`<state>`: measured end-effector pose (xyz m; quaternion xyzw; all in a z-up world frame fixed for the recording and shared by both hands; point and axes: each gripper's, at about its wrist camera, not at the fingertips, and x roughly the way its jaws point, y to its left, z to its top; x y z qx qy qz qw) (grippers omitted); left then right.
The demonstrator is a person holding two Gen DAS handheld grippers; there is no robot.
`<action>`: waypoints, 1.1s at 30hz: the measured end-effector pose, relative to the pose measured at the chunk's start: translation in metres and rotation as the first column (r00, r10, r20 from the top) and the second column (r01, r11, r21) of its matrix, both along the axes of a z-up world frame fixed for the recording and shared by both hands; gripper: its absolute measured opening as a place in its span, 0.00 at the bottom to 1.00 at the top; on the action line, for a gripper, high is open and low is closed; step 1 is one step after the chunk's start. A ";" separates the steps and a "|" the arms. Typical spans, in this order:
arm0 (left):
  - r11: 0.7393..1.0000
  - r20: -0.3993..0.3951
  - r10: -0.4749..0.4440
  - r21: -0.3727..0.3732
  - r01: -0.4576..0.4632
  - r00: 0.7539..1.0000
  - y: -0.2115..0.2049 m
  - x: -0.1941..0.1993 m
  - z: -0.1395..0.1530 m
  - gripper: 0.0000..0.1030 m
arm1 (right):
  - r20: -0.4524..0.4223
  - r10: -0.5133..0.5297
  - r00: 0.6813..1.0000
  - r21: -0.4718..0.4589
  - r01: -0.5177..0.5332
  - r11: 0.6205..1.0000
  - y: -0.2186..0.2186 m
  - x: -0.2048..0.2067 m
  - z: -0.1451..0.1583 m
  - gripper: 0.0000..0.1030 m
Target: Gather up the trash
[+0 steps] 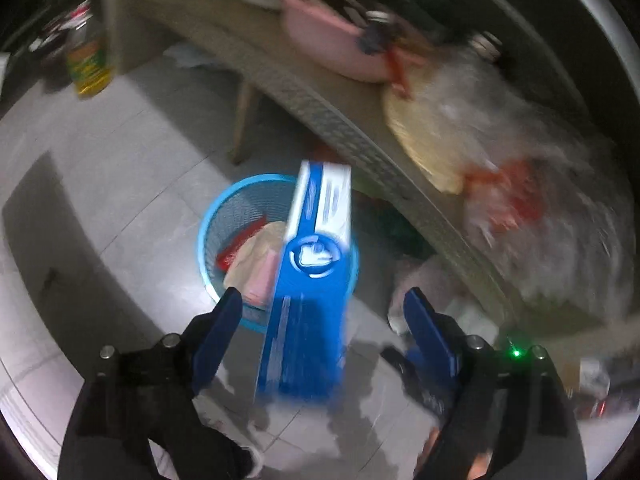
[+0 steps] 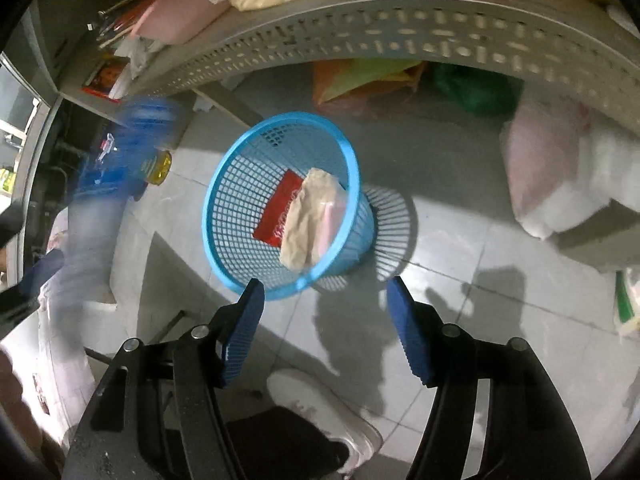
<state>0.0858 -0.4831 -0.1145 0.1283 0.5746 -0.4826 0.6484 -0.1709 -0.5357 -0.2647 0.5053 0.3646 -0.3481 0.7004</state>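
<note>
In the left wrist view, the left tongs (image 1: 322, 300) stand wide apart, and a long blue and white carton (image 1: 310, 280) sits between the pads without either pad pressing on it, its far end over the rim of a light blue mesh wastebasket (image 1: 216, 216) on the tiled floor (image 1: 120, 140). The carton bears a round white emblem and lines of print, all too smeared to read. Inside the basket lie a red packet (image 1: 236, 250), a crumpled beige paper wad (image 1: 252, 256) and something pink beside it. A perforated worktop (image 1: 320, 104) runs above, carrying a pink basin (image 1: 320, 40) and clear plastic bags (image 1: 520, 160); a bottle with a green and yellow label (image 1: 86, 64) stands on the floor at left, its label unreadable. In the right wrist view, the right tongs (image 2: 324, 292) gape with nothing between them, hovering just short of the same wastebasket (image 2: 224, 184). The red packet (image 2: 280, 208) shows white script that cannot be made out, with the beige wad (image 2: 308, 216) lying over it. At left, the blue carton (image 2: 132, 140) appears as a blur. A white shoe (image 2: 320, 408) shows at the bottom edge.
</note>
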 end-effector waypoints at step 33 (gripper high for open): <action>0.830 0.283 0.552 -0.278 -0.484 0.784 0.493 0.032 0.122 0.79 | 0.358 0.686 0.634 -0.298 -0.618 0.727 0.219 0.199 0.231 0.82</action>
